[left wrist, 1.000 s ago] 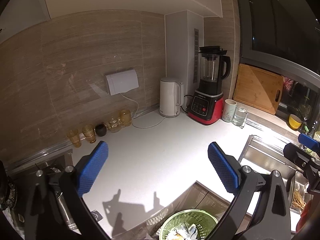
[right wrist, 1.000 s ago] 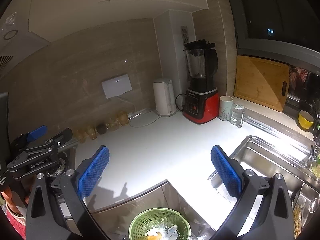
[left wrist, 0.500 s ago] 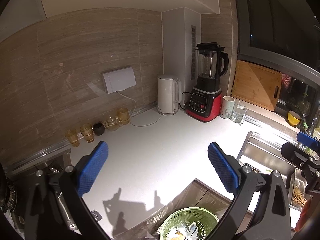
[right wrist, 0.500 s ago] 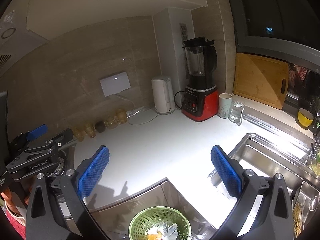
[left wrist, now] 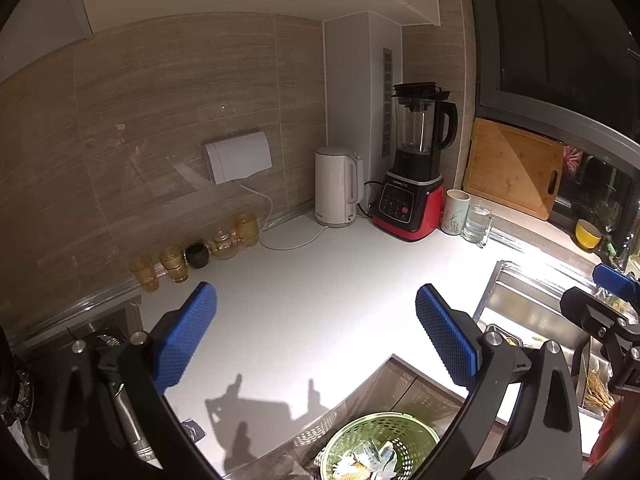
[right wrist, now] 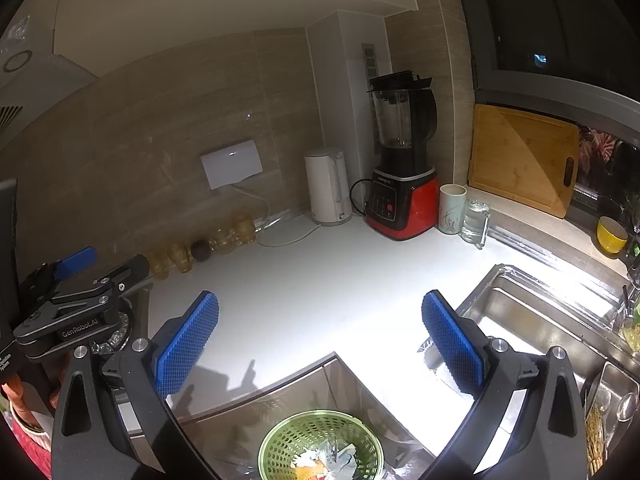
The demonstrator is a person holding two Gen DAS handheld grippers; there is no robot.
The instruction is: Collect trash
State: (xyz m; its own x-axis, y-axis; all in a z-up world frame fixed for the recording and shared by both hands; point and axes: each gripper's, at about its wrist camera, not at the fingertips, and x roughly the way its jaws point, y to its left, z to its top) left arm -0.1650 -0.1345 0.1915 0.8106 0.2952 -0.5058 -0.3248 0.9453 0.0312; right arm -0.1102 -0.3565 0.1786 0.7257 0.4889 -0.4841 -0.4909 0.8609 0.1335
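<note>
Trash sits in the green basket [right wrist: 320, 446] under the counter [left wrist: 320, 300]. We hold both claws, left [left wrist: 316, 340] and right [right wrist: 320, 344], spread wide and empty, since we see nothing left to grab.

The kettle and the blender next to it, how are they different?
The kettle is plain white and short; the blender is taller, with a red and black base. The blender has a see-through jug with a black lid, while the kettle's body is solid. The blender's base carries a button panel; the kettle shows none. Both stand upright on the white counter by the wall.
</note>
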